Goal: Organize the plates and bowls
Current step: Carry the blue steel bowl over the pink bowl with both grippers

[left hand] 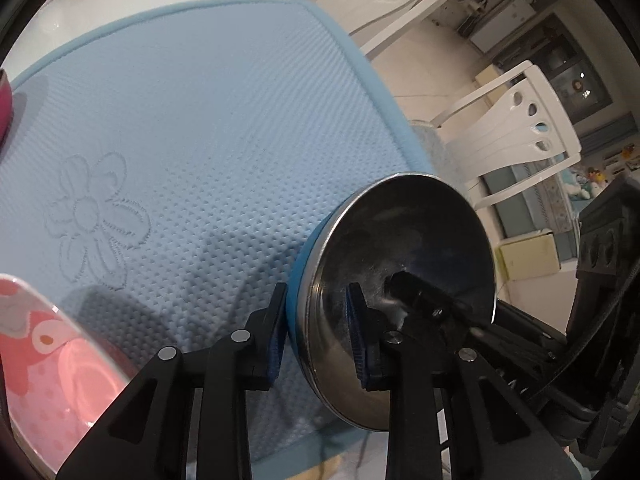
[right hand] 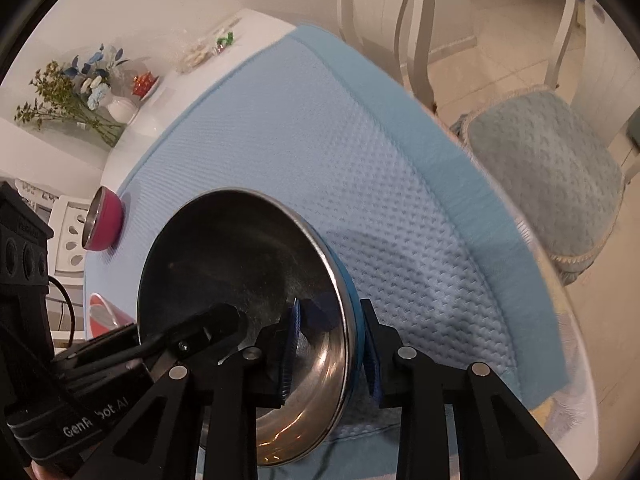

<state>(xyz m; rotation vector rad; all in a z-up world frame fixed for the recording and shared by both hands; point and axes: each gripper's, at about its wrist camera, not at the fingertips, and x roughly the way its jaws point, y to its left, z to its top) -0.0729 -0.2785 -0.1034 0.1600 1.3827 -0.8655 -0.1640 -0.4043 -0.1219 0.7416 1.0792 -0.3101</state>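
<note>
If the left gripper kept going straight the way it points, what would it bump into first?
The left gripper is already clamped on the rim of the blue-sided steel bowl, so it meets that at once. Past the rim, it would probably press into the light blue textured mat.

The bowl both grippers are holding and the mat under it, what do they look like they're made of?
Bowl: polished metal inside, probably stainless steel, since it mirrors the grippers; blue outer shell, perhaps plastic. Mat: light blue woven fabric, judging by its dimpled weave and stitched flower.
</note>
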